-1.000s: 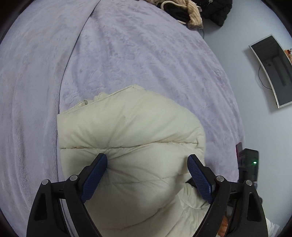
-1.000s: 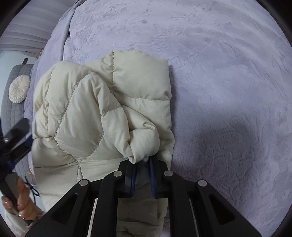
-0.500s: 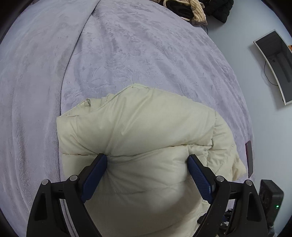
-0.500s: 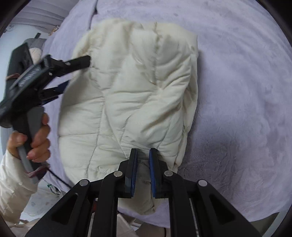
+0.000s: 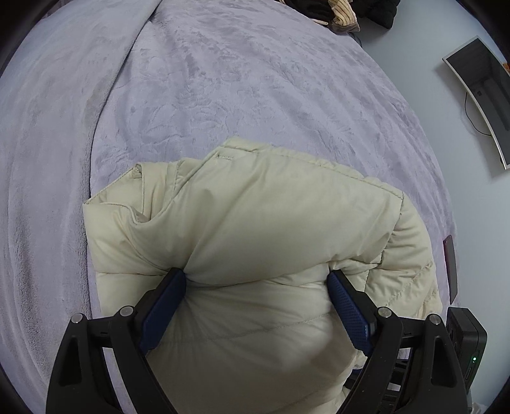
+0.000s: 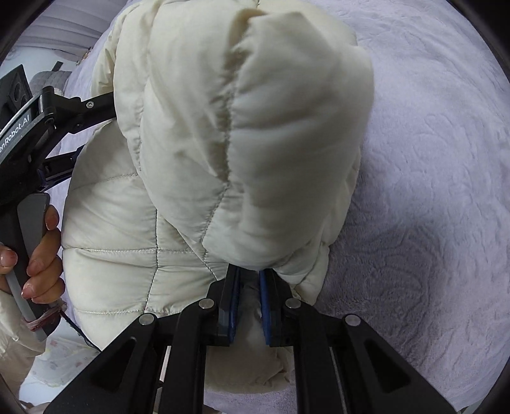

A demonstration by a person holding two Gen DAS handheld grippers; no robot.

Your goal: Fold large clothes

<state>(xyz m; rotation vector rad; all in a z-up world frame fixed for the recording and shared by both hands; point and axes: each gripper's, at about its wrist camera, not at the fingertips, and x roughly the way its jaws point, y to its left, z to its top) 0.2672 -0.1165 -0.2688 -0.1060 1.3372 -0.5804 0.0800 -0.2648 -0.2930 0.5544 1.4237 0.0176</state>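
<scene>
A cream-coloured quilted puffer jacket (image 5: 264,242) lies bunched on a pale lilac plush bedspread (image 5: 255,89), near the bed's close edge. In the left wrist view the left gripper (image 5: 256,293) points steeply down with its blue-padded jaws spread wide; a thick roll of the jacket fills the gap and both pads touch the padding, denting it at the fingertips. Whether they truly squeeze it cannot be told. Beyond the jacket's far hem the bedspread runs bare up to a heap of dark and tan clothes (image 5: 344,16) at the top edge. To the right the bed ends at a pale floor, where a curved dark screen (image 5: 481,95) lies.

In the right wrist view the right gripper (image 6: 248,277) has its jaws nearly closed, pinching a fold of the jacket's edge; the puffy fabric rises above the fingers and hides much of the bed. Right of the jacket the bedspread lies open and bare. At the left edge a hand (image 6: 38,251) grips the handle of the other gripper, whose black fingers reach the jacket's side.
</scene>
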